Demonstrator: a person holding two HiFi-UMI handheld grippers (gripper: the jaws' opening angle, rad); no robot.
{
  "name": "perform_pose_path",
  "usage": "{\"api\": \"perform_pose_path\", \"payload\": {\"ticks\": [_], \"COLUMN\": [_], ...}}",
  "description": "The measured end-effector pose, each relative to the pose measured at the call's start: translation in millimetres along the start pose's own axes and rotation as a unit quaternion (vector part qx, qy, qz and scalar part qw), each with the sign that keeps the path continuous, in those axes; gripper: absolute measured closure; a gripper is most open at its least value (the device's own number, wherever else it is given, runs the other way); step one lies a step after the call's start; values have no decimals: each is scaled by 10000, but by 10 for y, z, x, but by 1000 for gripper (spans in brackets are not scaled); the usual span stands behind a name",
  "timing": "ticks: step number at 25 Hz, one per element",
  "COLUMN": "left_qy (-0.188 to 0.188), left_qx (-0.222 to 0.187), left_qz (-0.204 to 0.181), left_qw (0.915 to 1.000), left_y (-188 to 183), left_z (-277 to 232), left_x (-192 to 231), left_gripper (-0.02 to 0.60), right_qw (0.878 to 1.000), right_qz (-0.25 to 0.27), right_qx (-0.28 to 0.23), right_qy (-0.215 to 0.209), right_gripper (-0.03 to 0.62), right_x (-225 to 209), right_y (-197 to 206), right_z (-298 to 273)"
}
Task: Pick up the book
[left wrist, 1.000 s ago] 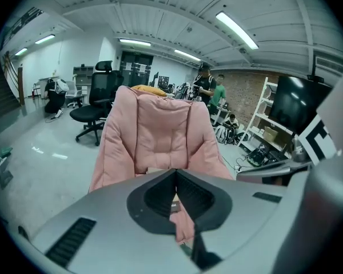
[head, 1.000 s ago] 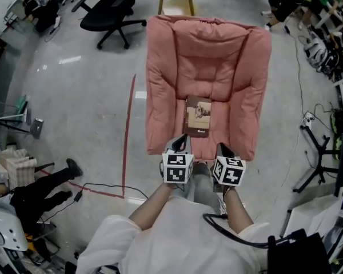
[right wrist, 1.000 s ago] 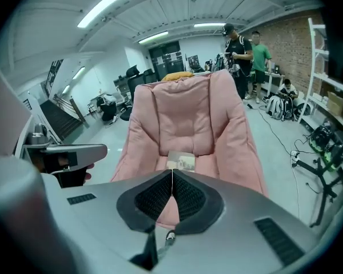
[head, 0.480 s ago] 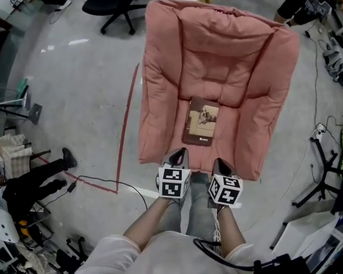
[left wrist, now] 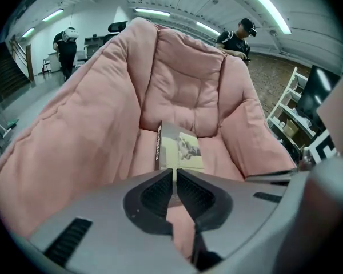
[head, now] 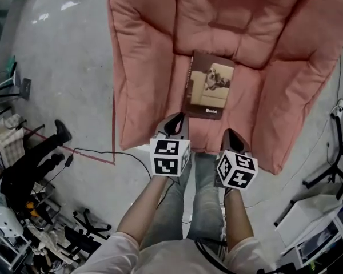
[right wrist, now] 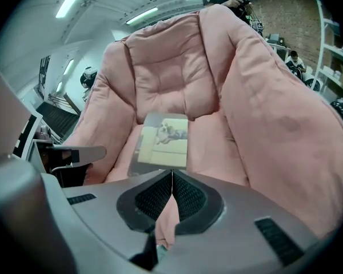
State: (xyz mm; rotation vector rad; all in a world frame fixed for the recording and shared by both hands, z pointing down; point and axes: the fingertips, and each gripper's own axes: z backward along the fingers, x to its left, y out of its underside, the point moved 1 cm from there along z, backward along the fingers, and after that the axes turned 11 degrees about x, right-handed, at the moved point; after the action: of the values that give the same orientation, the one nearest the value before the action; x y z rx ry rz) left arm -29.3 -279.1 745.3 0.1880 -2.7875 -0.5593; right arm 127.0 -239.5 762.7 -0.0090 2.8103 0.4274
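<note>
Evidently the step in hand is the approach, because nothing touches the book yet. Beginning at the left, the left gripper hovers over the front edge of the pink armchair, a little left of the seat's middle. In the left gripper view its jaws are pressed together with nothing between them. The book lies flat with its cover up in the middle of the armchair's seat. Its spine is turned to the armchair's left arm cushion, its far end is at the foot of the back cushion, and its near end points to the front edge. The right gripper is also over the front edge, right of the seat's middle and somewhat further from the book, and its own view shows its jaws closed and empty too. To do this step well, I think the gripper that will take the book should first open its jaws wide, while it is still apart from the seat. It should then come in low along the seat toward the near end, so that one jaw slides under the cover and the other over it. The padding is soft, so it should give way a little under the lower jaw. The danger I see is pushing the book deeper toward the back cushion, so the other gripper could steady it.
</note>
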Motion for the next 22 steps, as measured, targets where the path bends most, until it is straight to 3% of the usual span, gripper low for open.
{"api": "perform_pose_path", "payload": {"ticks": [4, 6, 11, 14, 22], "left_qy": [17, 34, -8, 105, 391], "left_qx": [30, 75, 166, 191, 746], "left_qz": [69, 126, 183, 321, 551], "left_qw": [10000, 9999, 9997, 9992, 9949], "left_y": [41, 64, 83, 48, 56], "left_z": [-198, -301, -611, -753, -1069], "left_x": [105, 143, 258, 299, 297], "left_gripper": [559, 498, 452, 361, 262], "right_qw": [10000, 10000, 9999, 9998, 9994], "right_qz": [2, 26, -18, -99, -237], "right_qx": [2, 35, 126, 164, 238], "right_qy": [-26, -39, -74, -56, -53], "right_gripper": [565, 565, 565, 565, 564], "right_x": [-48, -53, -110, -179, -323], "right_y": [-58, -84, -133, -150, -171], "right_z": [-204, -285, -465, -529, -624]}}
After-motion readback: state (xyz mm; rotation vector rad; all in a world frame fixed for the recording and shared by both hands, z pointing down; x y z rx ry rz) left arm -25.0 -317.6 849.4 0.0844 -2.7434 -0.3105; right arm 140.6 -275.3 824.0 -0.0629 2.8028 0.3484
